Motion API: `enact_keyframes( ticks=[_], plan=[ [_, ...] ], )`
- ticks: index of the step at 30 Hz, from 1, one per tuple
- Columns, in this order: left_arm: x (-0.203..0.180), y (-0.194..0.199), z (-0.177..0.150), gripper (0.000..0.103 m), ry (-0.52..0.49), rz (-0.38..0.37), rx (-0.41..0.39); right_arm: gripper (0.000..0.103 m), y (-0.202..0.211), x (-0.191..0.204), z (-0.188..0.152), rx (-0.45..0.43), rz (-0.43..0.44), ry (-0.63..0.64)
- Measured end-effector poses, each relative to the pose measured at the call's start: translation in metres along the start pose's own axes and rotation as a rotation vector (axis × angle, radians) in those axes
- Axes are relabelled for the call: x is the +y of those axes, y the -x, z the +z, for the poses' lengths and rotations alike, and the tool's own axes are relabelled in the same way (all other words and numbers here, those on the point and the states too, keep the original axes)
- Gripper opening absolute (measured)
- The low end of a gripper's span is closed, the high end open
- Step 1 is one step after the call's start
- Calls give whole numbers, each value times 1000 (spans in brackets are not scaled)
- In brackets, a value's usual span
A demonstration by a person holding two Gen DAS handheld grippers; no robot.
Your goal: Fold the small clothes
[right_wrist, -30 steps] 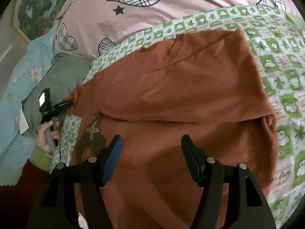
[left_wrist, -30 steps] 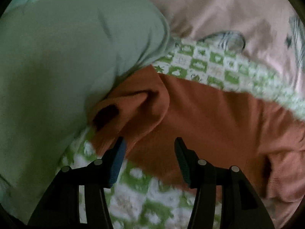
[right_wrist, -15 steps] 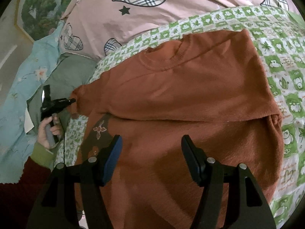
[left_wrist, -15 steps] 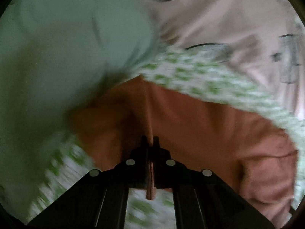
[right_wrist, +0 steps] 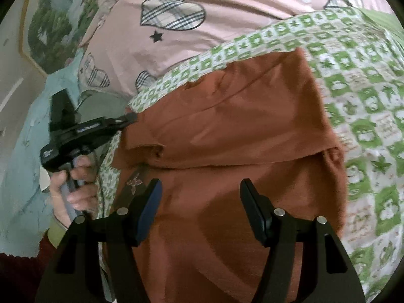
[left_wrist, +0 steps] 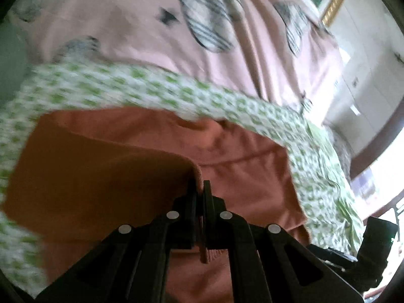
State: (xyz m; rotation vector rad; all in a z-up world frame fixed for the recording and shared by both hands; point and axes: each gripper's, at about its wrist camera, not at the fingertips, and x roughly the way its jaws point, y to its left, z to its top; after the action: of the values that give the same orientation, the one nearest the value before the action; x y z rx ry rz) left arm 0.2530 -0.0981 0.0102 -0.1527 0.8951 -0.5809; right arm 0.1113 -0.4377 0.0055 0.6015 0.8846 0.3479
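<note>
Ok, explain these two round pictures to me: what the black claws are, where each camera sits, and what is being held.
No robot here: a person holds a hand-held two-finger gripper in each hand, and each carries a fisheye camera looking along its fingers, hence the round pictures.

The left wrist view shows the left gripper, shut on a fold of the rust-orange knitted sweater.

The right wrist view shows the right gripper open above the same sweater, holding nothing. At its left edge you see the other gripper pinching the sweater's sleeve end, gripped by the person's hand.

The sweater lies on a green-and-white checked cloth, with a pink sheet printed with plaid hearts beyond it.
</note>
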Motion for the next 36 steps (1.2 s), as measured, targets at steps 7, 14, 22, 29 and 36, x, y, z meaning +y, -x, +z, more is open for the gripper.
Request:
enact_keyframes(
  ticks=[7, 14, 22, 29, 36],
  plan=[
    [-17, -82, -9, 6, -9, 23, 140, 65, 0, -15, 5, -7, -23, -26],
    [13, -29, -36, 50, -13, 73, 89, 73, -25, -3, 21, 35, -26, 32],
    [108, 57, -63, 51, 110, 348, -39, 77, -88, 20, 48, 117, -49, 154],
    [186, 70, -75, 50, 265, 458, -43, 75, -155, 27, 62, 187, -39, 195],
    [194, 54, -72, 49, 257, 489, -25, 9, -118, 30, 76, 117, 118, 142]
  ],
)
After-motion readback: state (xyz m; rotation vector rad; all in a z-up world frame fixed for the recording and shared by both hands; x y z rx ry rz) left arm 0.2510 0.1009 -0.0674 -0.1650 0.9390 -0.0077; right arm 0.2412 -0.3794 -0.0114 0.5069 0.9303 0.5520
